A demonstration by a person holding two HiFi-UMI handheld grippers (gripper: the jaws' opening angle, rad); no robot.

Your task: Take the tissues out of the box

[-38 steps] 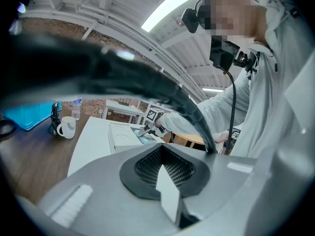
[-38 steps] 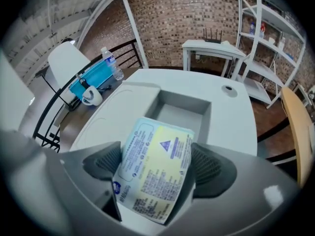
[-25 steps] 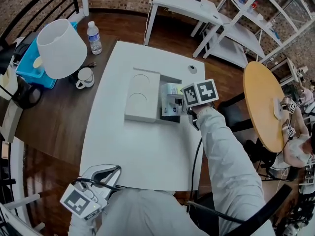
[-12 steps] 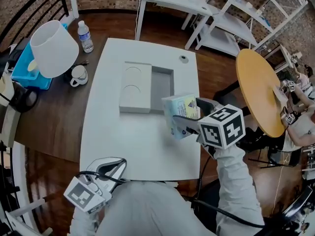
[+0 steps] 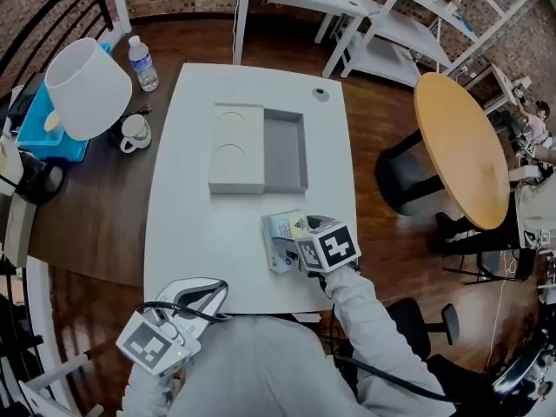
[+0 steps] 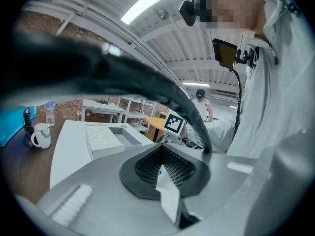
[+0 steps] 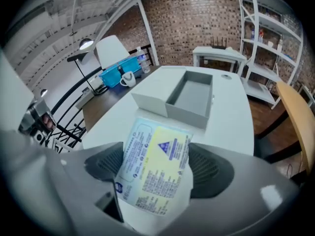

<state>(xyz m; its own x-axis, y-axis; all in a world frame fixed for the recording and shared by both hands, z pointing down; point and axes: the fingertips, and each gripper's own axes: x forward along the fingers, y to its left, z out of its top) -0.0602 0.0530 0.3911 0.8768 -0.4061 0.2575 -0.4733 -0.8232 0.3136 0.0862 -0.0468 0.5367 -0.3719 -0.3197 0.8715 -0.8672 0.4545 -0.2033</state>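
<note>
The grey box (image 5: pixel 285 153) lies open on the white table (image 5: pixel 191 233), its inside bare, with its lid (image 5: pixel 236 148) beside it on the left. My right gripper (image 5: pixel 291 250) is shut on the tissue pack (image 5: pixel 285 233), a soft pack with a yellow and blue label, just above the table's near part. The right gripper view shows the pack (image 7: pixel 155 166) between the pads, with the box (image 7: pixel 192 95) beyond. My left gripper (image 5: pixel 198 295) hangs off the near edge with its jaws together. A small white piece (image 6: pixel 167 191) shows there; I cannot tell what it is.
Left of the table are a white lamp shade (image 5: pixel 85 88), a mug (image 5: pixel 135 131), a water bottle (image 5: pixel 143 62) and a blue bin (image 5: pixel 39 115). A round wooden table (image 5: pixel 460 146) stands right. A small round cap (image 5: pixel 322 95) lies at the table's far edge.
My right gripper lifted the tissue pack out of the box and carried it to the table's near part. The box now shows bare. The left gripper stayed put.
</note>
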